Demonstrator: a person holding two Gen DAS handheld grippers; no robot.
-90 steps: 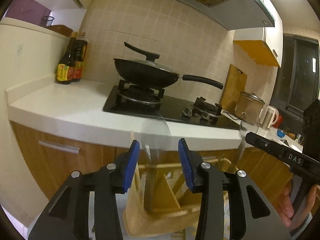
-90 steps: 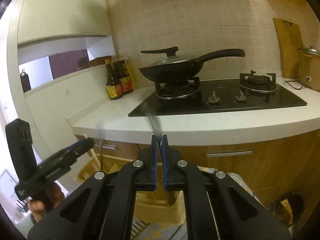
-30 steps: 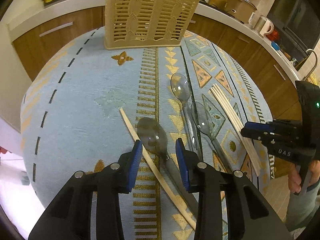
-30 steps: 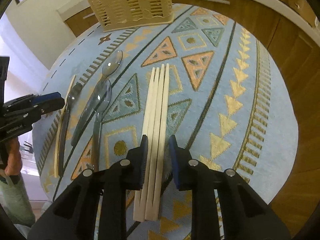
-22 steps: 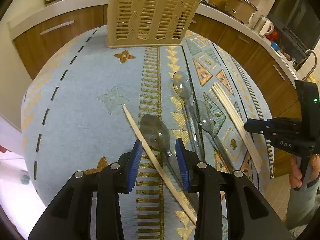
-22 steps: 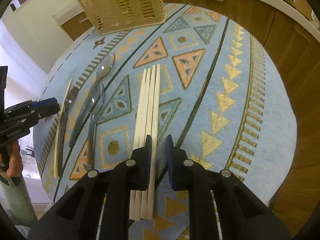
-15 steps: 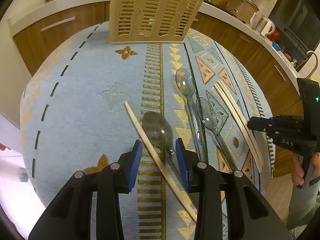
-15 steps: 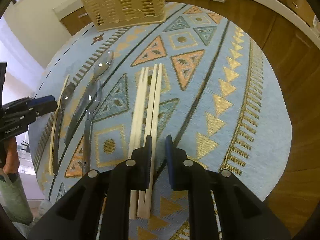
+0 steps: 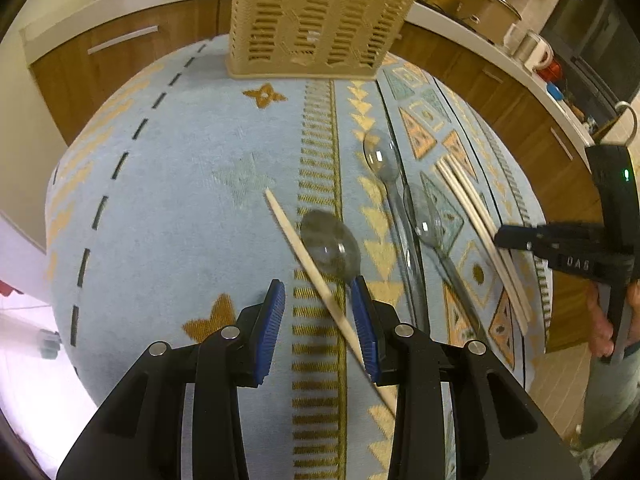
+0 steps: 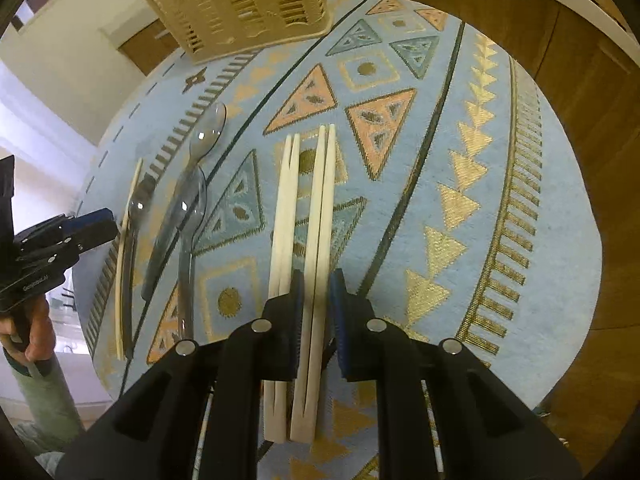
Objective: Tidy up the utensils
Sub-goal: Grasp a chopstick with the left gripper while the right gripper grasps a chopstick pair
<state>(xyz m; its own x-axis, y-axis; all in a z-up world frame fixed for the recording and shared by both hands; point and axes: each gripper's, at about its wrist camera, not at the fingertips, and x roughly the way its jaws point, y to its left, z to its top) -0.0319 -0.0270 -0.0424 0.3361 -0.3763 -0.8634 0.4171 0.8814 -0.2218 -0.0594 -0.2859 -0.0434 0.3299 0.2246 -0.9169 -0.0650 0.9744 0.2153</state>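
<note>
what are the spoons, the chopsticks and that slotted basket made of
Spoons: probably clear smoky plastic; the cloth pattern shows through and the bowls glint. Chopsticks: pale matte sticks, likely bamboo or wood, though plastic is possible. Slotted basket: beige moulded plastic by its even cut-out slots.

Warm, fairly dim indoor light in both fisheye views; no hard shadows on the round pale-blue patterned tablecloth (image 9: 168, 184). Strong barrel distortion: cloth bulges like a dome, dark vignette at corners. Blown-out white patch lower left of the cloth in left wrist view. Beige slotted plastic utensil basket (image 10: 240, 0) at far edge of cloth is smeared w/ motion blur in right wrist view. Clear plastic spoon (image 9: 330, 246) near cloth centre looks soft, w/ small glints.
</note>
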